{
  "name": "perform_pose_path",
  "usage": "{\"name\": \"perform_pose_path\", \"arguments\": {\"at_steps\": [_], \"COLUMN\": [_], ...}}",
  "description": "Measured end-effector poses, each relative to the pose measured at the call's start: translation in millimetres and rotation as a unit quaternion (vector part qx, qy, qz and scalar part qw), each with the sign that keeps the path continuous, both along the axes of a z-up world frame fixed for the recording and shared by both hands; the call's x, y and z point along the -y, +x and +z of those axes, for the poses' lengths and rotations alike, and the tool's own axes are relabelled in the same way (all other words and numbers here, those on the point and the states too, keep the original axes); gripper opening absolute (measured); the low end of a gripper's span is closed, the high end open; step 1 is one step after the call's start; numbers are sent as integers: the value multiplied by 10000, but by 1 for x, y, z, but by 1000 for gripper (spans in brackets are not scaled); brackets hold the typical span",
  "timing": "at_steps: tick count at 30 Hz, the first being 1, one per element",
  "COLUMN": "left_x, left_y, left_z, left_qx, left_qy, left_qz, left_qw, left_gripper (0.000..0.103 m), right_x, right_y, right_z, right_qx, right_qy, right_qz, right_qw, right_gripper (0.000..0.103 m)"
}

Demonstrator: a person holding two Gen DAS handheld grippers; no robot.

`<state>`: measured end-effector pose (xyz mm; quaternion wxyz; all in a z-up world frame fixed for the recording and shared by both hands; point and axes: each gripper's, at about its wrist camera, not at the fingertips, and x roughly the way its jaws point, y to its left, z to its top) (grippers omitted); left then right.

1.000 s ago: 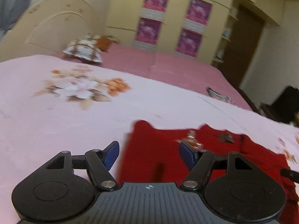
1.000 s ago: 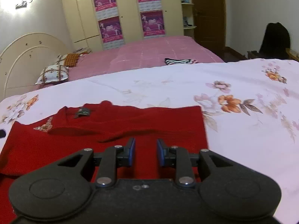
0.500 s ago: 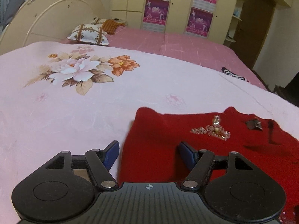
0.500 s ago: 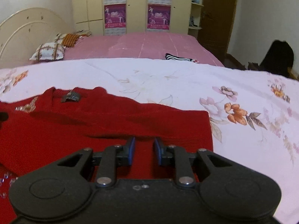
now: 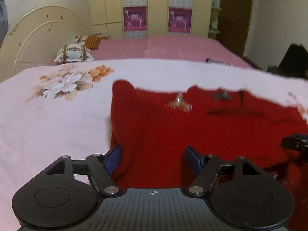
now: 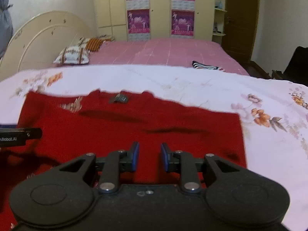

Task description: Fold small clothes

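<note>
A red knit top (image 5: 192, 134) lies spread on the floral bedsheet, neck label (image 5: 221, 95) and a beaded ornament (image 5: 179, 104) at its far edge. My left gripper (image 5: 152, 152) hovers over the top's left side, its left finger at the cloth's edge. Its jaws are wide and still opening, and the pads press on nothing. In the right wrist view the same top (image 6: 134, 123) fills the middle. My right gripper (image 6: 149, 146) sits low over its right half, jaws narrowly apart with only cloth showing below the gap. Each gripper shows at the edge of the other's view: left gripper (image 6: 19, 136), right gripper (image 5: 294, 143).
The pale pink sheet with flower prints (image 5: 63, 84) stretches left and right of the top (image 6: 269, 119). Behind it are a darker pink bed (image 6: 173, 52) with pillows (image 6: 73, 56), a striped cloth (image 6: 204, 65), a cream headboard, wardrobes with posters and a dark door.
Both views have levelled and drawn closer to the red top. The left gripper shifted right, further over the cloth's left edge, and its jaws widened slightly. The right gripper's gap stayed narrow.
</note>
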<state>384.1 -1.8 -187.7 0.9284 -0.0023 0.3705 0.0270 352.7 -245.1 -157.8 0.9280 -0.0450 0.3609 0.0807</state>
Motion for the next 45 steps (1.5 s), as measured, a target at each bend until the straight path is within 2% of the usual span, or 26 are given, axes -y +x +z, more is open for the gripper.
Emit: {"name": "perform_pose_path", "arguments": {"at_steps": [2,5,7,9,11,14,16,18,19,21,26,28,30,36,41,45], "left_x": [-6,-22,-35,-45,-45,-24,-9,2,4,1,-4,-2,-1,13,33,38], "left_y": [-2,-2,-9,-19,-26,-30,-29,-23,-22,-27,-28,-26,-32,-68,-89,-94], "left_z": [-6,-5,5,17,27,31,23,4,-6,-9,-4,1,8,27,21,6], "left_qx": [-9,-49,151,347,461,512,394,16,-84,72,-34,-68,-54,99,-178,-500], "left_qy": [34,-139,-167,-286,-275,-309,-348,-225,-134,-150,-229,-201,-308,-400,-461,-422], "left_qz": [84,344,693,783,700,277,35,-123,-129,-150,-132,-66,-27,-337,-449,-330], "left_qw": [10000,9993,9973,9959,9961,9978,9986,9997,9998,9997,9996,9998,9995,9986,9978,9973], "left_gripper": [86,87,87,87,87,87,87,87,87,91,92,92,92,92,92,92], "right_x": [-2,-1,4,13,19,17,8,0,-2,5,43,48,44,30,8,-6], "right_y": [0,-3,-3,-7,-9,-4,-4,-5,-4,-7,-8,-8,-11,-47,-75,-88], "right_z": [-9,-10,-6,2,9,10,6,-2,-7,-12,-9,-9,-3,17,13,8], "right_qx": [-42,13,-36,36,173,169,135,64,-2,66,-16,-65,-88,62,-119,-256], "right_qy": [-246,-367,-257,-56,30,96,38,-179,-334,-441,-194,-122,-183,177,325,345], "right_qz": [16,103,30,-84,-192,-197,-91,29,28,13,-454,-473,-472,-175,135,259], "right_qw": [9997,9993,9997,9999,9997,9996,9999,9998,9994,9990,9988,9988,9987,9997,9993,9987], "right_gripper": [25,25,25,25,25,27,26,25,26,27,28,28,28,28,28,28]}}
